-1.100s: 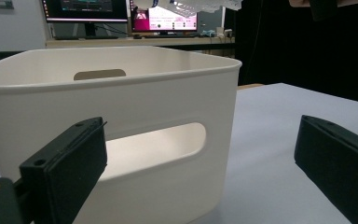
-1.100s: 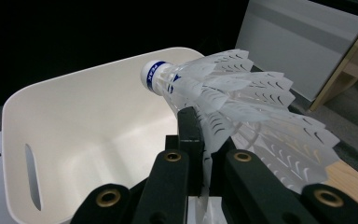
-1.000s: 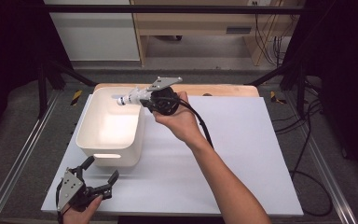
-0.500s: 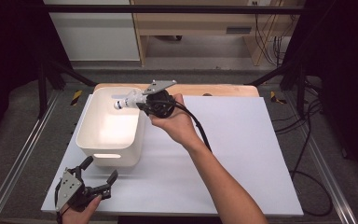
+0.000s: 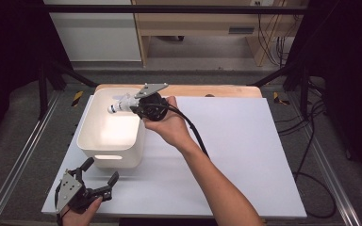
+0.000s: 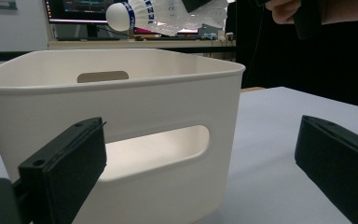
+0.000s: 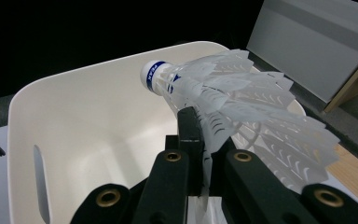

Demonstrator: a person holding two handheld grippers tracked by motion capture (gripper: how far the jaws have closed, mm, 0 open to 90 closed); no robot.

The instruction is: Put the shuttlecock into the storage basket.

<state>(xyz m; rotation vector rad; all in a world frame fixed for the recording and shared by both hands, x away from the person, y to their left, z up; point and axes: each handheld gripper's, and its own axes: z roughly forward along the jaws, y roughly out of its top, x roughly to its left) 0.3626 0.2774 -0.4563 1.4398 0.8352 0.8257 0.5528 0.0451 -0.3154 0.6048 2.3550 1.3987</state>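
Observation:
A white feathered shuttlecock (image 5: 120, 103) with a blue band on its cork hangs over the far right part of a white plastic bin (image 5: 87, 128). My right gripper (image 5: 132, 105) is shut on its feathers, cork pointing left. In the right gripper view the shuttlecock (image 7: 223, 100) lies between my closed jaws (image 7: 199, 128), above the bin's hollow (image 7: 79, 116). My left gripper (image 5: 102, 170) rests open near the mat's front left corner, just in front of the bin. In the left gripper view its jaws (image 6: 200, 161) stand wide apart facing the bin's handle wall (image 6: 135, 100), with the shuttlecock (image 6: 161, 16) above.
The bin stands on a white mat (image 5: 245, 146) that covers the table. A wooden board (image 5: 217, 90) runs along the mat's far edge. Metal rails (image 5: 19, 160) flank the table, and cables (image 5: 311, 141) lie at the right.
My right gripper has carried the shuttlecock a little to the left and slightly lower, further over the bin. The left gripper has stayed put.

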